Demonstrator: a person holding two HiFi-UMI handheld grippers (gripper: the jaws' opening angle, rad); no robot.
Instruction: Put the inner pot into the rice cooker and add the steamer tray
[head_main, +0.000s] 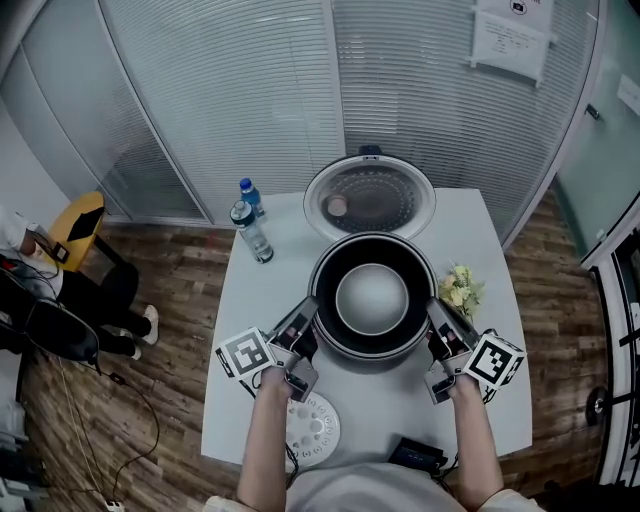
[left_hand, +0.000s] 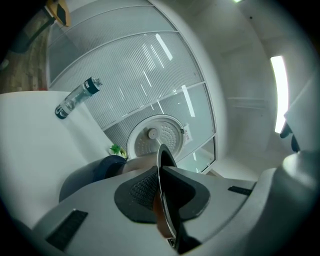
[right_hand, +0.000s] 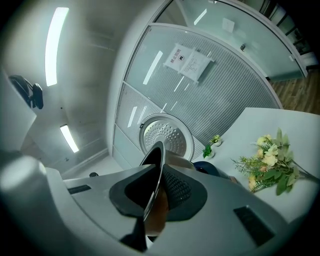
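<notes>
Steamer tray (head_main: 313, 428) lies on the white table (head_main: 240, 400) nearest the person; left gripper (head_main: 305, 318) and right gripper (head_main: 440, 322) each pinch the rim of the inner pot (head_main: 372, 297), held at the rice cooker (head_main: 370, 197) below its raised lid; two bottles (head_main: 252, 228) stand far left.

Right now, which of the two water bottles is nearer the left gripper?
The dark-capped bottle; the blue-capped bottle stands behind it, toward the glass wall, farther from the left gripper.
</notes>
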